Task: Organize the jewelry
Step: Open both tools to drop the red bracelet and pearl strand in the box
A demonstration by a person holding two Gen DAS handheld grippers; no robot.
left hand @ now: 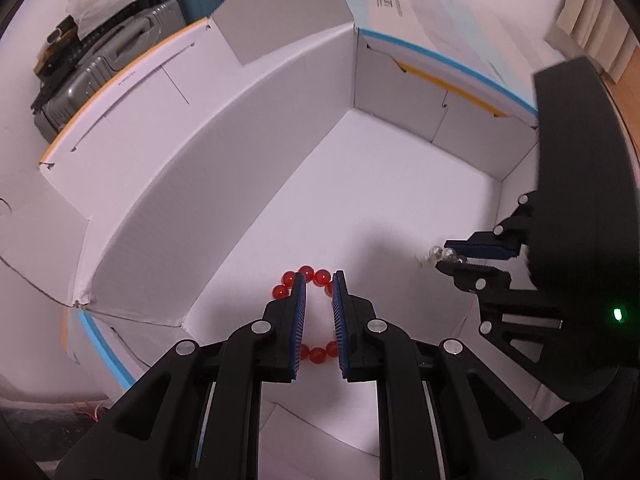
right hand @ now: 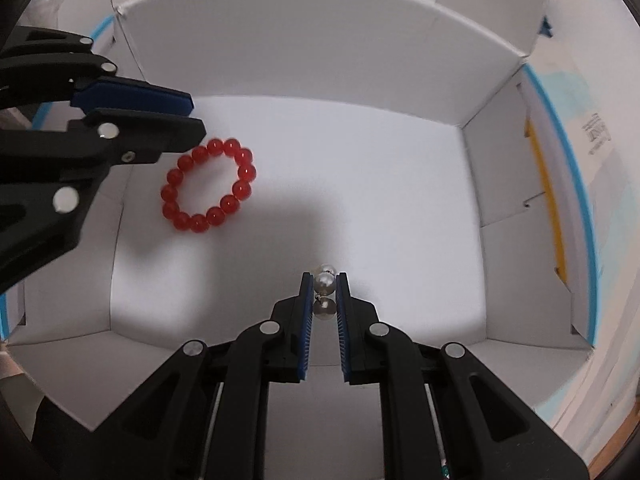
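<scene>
Glossy round beads, translucent red, strung in a ring: the red bead bracelet (right hand: 207, 184) lies flat on the matte floor of the white cardboard box (left hand: 224, 184), in the corner nearest the left claw (left hand: 319, 280). That claw points steeply down over the ring, its ribbed blue pads (left hand: 299, 320) drawn close together with a narrow gap. From its own camera, beads show past both pads, yet the right wrist view puts the tips just beside the bracelet's rim, gripping nothing.

Further along the box floor from the bracelet, the right claw (right hand: 324, 280) is clamped on a pearl piece (right hand: 324, 284): smooth, shiny white spheres stacked between its blue pads, one poking out past the tips. It hangs above the floor, which carries soft grey shadows.

The box walls are plain folded card with creased corners, and blue and orange tape edges the flaps. Beyond the box's far wall, grey and teal hard-shell suitcases (left hand: 120, 56) stand with crumpled white wrap on top.
</scene>
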